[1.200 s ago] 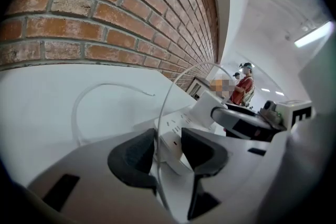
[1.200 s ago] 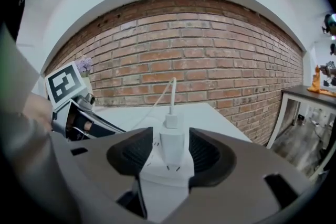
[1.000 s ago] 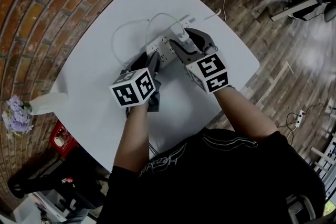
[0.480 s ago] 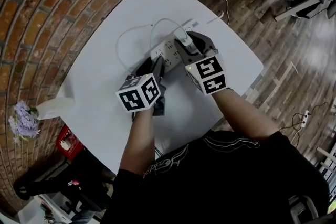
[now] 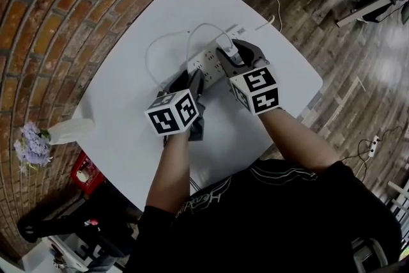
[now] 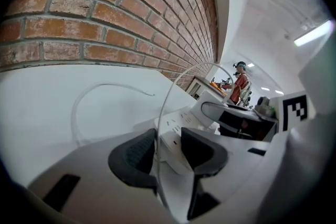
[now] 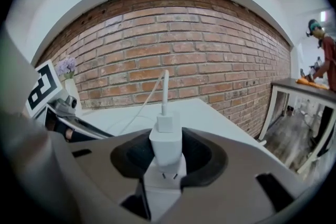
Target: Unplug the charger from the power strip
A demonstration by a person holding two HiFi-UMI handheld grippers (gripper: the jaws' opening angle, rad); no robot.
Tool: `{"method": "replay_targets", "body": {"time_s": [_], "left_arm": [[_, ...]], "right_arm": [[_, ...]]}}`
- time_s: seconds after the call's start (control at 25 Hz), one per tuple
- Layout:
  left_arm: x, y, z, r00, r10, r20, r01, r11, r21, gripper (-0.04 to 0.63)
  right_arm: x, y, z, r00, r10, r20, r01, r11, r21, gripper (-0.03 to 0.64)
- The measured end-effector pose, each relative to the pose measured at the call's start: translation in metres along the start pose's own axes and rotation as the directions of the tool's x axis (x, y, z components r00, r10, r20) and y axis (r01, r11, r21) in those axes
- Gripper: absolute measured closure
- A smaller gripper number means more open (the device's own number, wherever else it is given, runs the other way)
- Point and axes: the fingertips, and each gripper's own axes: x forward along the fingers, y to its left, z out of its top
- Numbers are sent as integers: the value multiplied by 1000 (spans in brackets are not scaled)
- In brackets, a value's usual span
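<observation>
Around the charger [image 7: 166,144], narrowed right jaws opening.

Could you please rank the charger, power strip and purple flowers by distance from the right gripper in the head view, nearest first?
1. The charger, between the right gripper's opening tongs.
2. The power strip, just beneath it.
3. The purple flowers, far left.

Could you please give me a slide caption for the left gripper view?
Left gripper grips the power strip on a white table beside a brick wall.
</observation>
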Motion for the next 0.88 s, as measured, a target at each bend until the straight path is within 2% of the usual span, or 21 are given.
{"method": "replay_targets", "body": {"time_s": [0.2, 0.28, 0.4, 0.44, 0.64, 0.72, 0.88], "left_arm": [[0, -1, 1, 1000, 12, 5, -12, 1000, 6, 437], [0, -1, 1, 1000, 10, 2, -10, 1000, 5, 437], [0, -1, 0, 1000, -1, -3, 1, 1000, 2, 440], [0, -2, 0, 1000, -4, -6, 4, 1000, -1, 440], [1, -3, 1, 1000, -6, -7, 6, 1000, -4, 439], [0, -2, 1, 1000, -9, -7, 9, 1000, -2, 440], [0, -3, 1, 1000, -12, -11, 12, 1000, 2, 440]], "right_arm": [[-2, 7, 3, 999, -43, -18, 41, 994, -106, 502], [-2, 5, 1, 999, -27, -25, 25, 997, -77, 500], [-2, -1, -1, 999, 15, -36, -14, 999, 32, 498], [-2, -2, -1, 999, 18, -39, -17, 999, 38, 497], [-8, 5, 3, 999, -36, -40, 32, 994, -103, 500], [-8, 8, 3, 998, -41, -39, 36, 993, -116, 500], [-8, 0, 0, 999, -1, -46, 1, 1000, 3, 499]]}}
